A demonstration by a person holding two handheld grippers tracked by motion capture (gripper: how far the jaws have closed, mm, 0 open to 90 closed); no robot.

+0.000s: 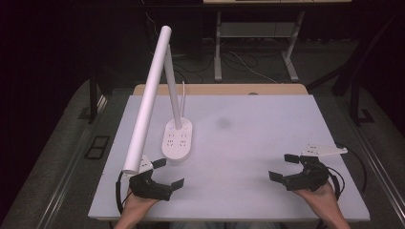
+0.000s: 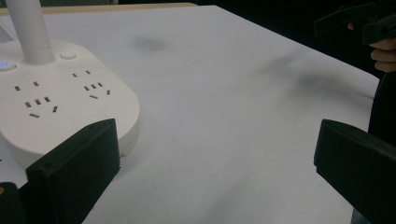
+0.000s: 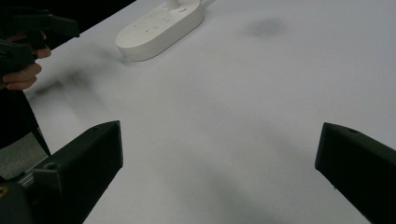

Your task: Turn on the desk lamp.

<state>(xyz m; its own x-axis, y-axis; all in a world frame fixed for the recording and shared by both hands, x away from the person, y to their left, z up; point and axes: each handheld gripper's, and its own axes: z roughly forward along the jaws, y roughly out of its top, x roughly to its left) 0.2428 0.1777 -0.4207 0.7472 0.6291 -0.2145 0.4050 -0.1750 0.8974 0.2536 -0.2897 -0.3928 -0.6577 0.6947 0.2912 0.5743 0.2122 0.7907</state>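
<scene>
Lamp untouched; both grippers open and empty.

The lamp (image 1: 177, 138) stands on the counter's (image 1: 248, 124) left half, its socket base flat, its stem upright and its white bar slanting out over the near-left edge. The left gripper (image 1: 167, 172) hovers just beside the base, jaws wide apart, holding nothing. The right gripper (image 1: 282, 167) hovers well apart at the near right, likewise spread. Judgement: no handling begun; approach and grasp remain.
</scene>
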